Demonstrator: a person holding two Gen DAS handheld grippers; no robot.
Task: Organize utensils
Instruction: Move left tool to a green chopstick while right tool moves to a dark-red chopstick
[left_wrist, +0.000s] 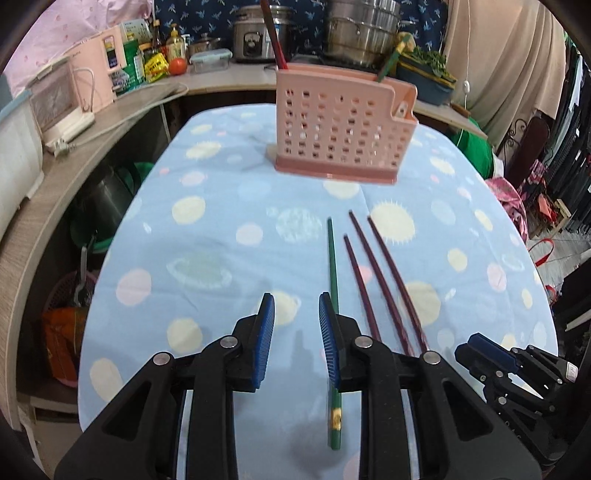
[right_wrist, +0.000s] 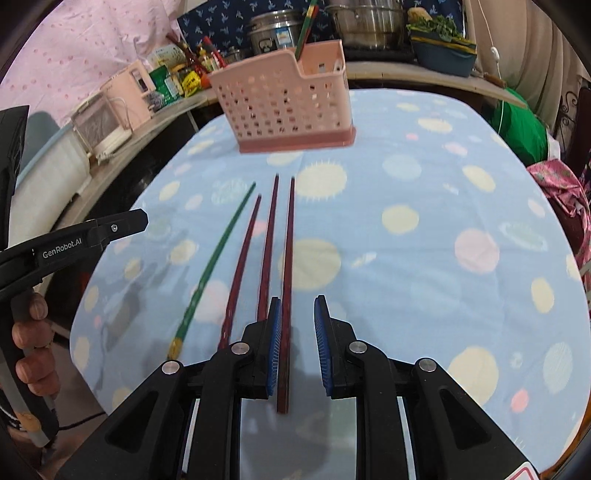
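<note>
A pink perforated utensil holder (left_wrist: 340, 125) stands at the table's far end, also in the right wrist view (right_wrist: 284, 107); a dark red chopstick (left_wrist: 275, 37) and a green one (left_wrist: 391, 61) stand in it. On the cloth lie a green chopstick (left_wrist: 333, 273) and three dark red chopsticks (left_wrist: 373, 280). My left gripper (left_wrist: 295, 325) is open, its right pad beside the green chopstick. My right gripper (right_wrist: 297, 325) is open over the rightmost red chopstick (right_wrist: 286, 280), which lies against the left pad. The green chopstick (right_wrist: 214, 258) lies to the left.
The table wears a blue cloth with pastel dots (left_wrist: 221, 221). A curved counter (left_wrist: 110, 122) at left and back holds appliances, bottles, pots and a tomato. The right gripper shows in the left view (left_wrist: 491, 358); the left gripper's body and hand show in the right view (right_wrist: 74, 240).
</note>
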